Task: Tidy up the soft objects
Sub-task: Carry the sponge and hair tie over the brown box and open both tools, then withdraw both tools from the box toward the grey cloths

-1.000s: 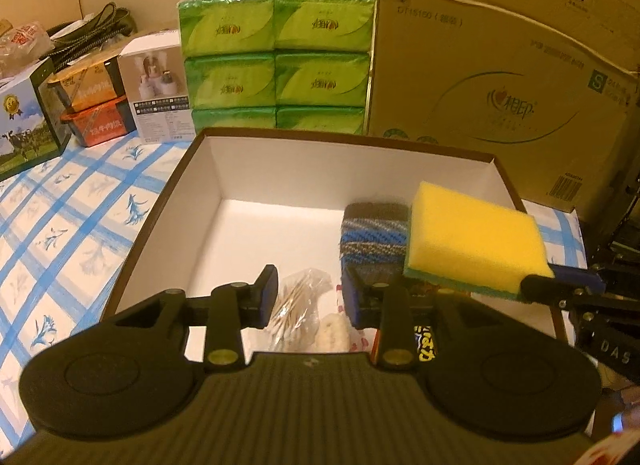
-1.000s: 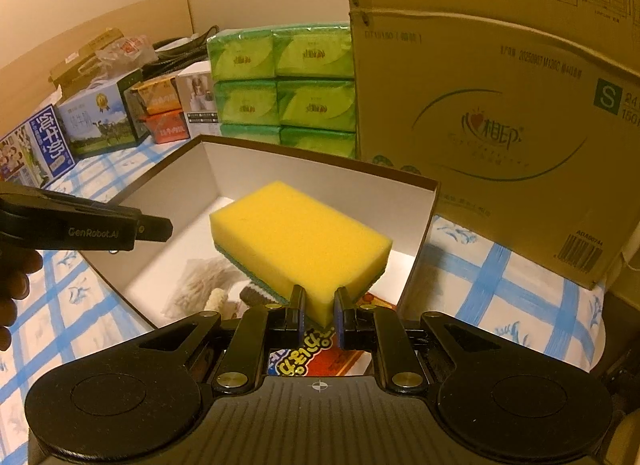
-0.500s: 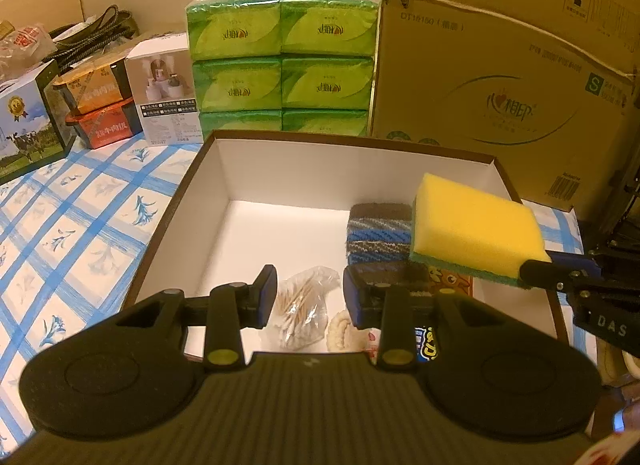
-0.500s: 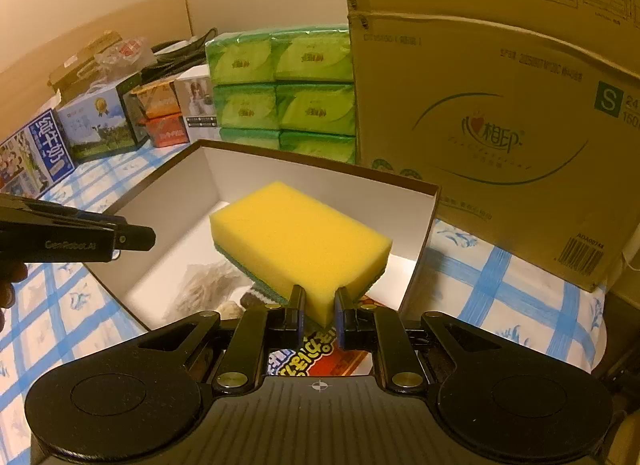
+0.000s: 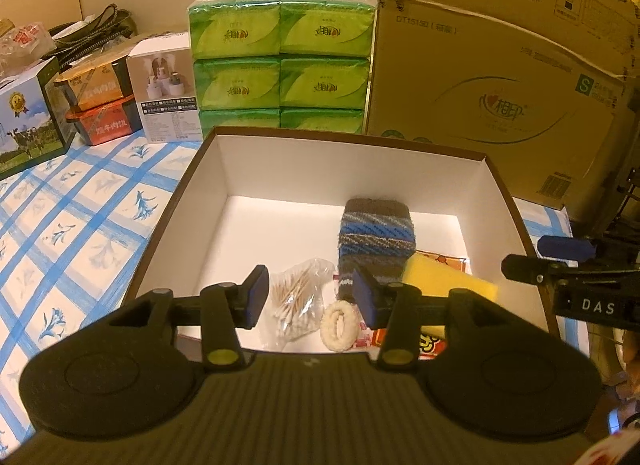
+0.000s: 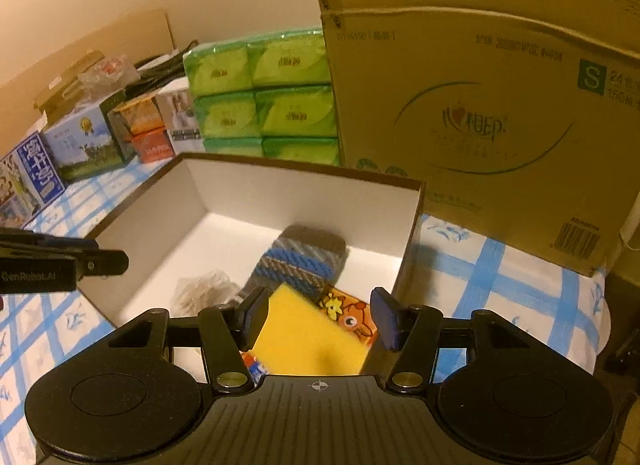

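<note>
Down inside the brown-rimmed white cardboard box (image 6: 408, 225), the yellow rectangular sponge (image 6: 308, 341) lies on a cartoon-printed orange packet (image 6: 348, 315), beside a blue-and-grey striped knitted sock (image 5: 376, 241). Above it, the right gripper (image 6: 320, 323) has jaws spreading, pads clear of the sponge. Further left, the left gripper (image 5: 310, 297), jaws also opening and gripping nothing, hangs over a clear bag of cotton swabs (image 5: 298, 301) and a cream fluffy hair tie (image 5: 339, 325).
</note>
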The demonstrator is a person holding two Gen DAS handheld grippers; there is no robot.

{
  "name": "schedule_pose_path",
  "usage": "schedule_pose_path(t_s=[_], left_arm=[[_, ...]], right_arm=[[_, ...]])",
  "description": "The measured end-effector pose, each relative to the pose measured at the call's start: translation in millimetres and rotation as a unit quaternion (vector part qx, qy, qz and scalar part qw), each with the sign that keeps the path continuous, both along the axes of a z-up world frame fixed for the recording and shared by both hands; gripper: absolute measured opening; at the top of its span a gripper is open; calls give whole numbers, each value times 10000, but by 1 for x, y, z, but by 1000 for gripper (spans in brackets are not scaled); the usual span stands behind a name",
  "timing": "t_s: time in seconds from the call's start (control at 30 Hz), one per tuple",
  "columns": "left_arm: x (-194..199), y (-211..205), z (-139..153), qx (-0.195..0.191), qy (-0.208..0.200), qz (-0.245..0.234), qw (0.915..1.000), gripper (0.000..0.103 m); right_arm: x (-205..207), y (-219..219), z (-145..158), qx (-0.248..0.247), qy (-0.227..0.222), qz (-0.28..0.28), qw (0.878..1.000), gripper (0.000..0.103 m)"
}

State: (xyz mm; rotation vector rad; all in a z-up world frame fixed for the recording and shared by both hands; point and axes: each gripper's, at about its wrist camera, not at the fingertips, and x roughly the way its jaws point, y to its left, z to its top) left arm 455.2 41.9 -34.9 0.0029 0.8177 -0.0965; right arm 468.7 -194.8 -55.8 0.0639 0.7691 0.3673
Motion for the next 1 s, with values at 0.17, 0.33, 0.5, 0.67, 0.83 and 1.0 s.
schedule_pose_path(t_s=[0.17,0.33,0.5,0.67,0.83,1.0], left_arm=[[-7,1,1,3,7,-15,10000,43],[-18,4,4,-35,-17,-28,10000,44],[-30,7,10,-92,-58,-40,9999,44],[-46,8,18,-176,-107,-44,9998,45],[-66,13,26,-288,-132,6,9995,45],[-93,20,33,-325,-147,53,9993,46]], right_arm=[[-6,-1,-1,-22,71,104,9999,57],[-15,-3,-1,5,106,140,9998,57],[-23,-4,3,7,98,159,9998,57],[-34,-7,11,68,54,192,9998,57],[-51,-9,20,173,6,249,9995,57],[-75,-13,26,306,-9,362,9989,57]])
